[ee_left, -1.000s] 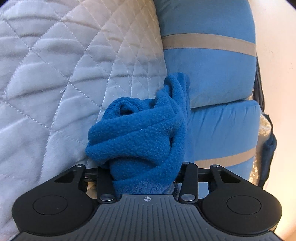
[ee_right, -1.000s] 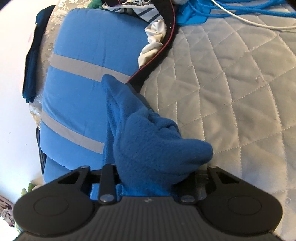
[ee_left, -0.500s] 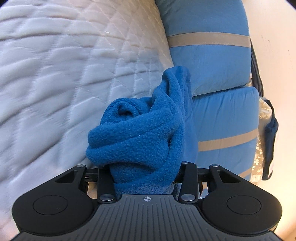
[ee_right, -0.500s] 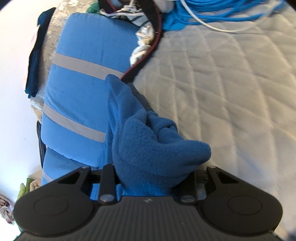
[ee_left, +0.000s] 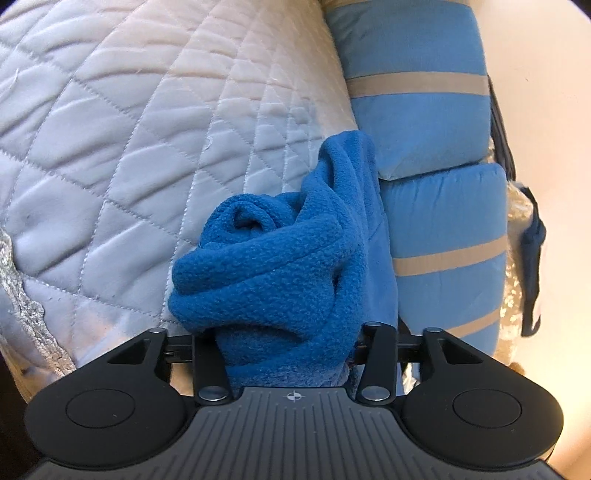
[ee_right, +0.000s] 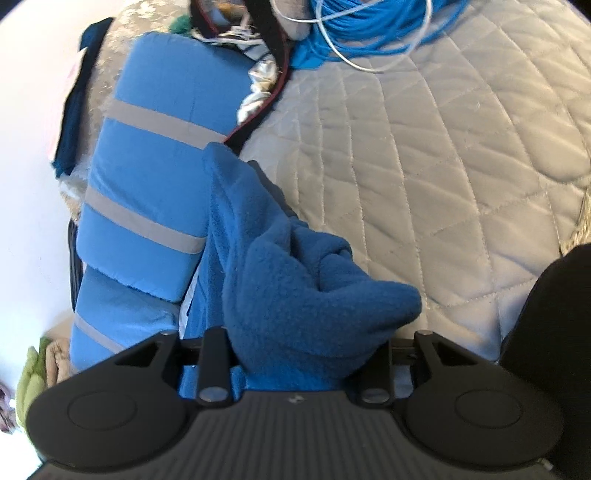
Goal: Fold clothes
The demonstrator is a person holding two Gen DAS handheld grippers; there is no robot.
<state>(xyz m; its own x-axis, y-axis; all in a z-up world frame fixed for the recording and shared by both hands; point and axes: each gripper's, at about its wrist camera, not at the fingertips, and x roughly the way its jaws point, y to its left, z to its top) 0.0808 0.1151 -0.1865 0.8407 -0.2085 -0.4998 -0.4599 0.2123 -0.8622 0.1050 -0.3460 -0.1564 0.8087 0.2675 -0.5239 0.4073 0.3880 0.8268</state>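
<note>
**A bedroom in a home**

A pale quilted bedspread [ee_right: 424, 155] with diamond stitching is covering a wide, soft surface that is reading as a bed. Two blue pillows with grey stripes [ee_left: 436, 184] are lying stacked along its edge, against a plain light wall [ee_left: 546, 92]. Household clutter is sitting at the far end: a coil of blue cord [ee_right: 369, 33], a white cable [ee_right: 373, 66] and a dark strap [ee_right: 273, 66] lying over crumpled cloth.

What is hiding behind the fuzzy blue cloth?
Behind the fuzzy blue cloth you can see a white quilted cover and blue striped cushions. Whatever lies straight behind the bunched cloth is covered.
</note>
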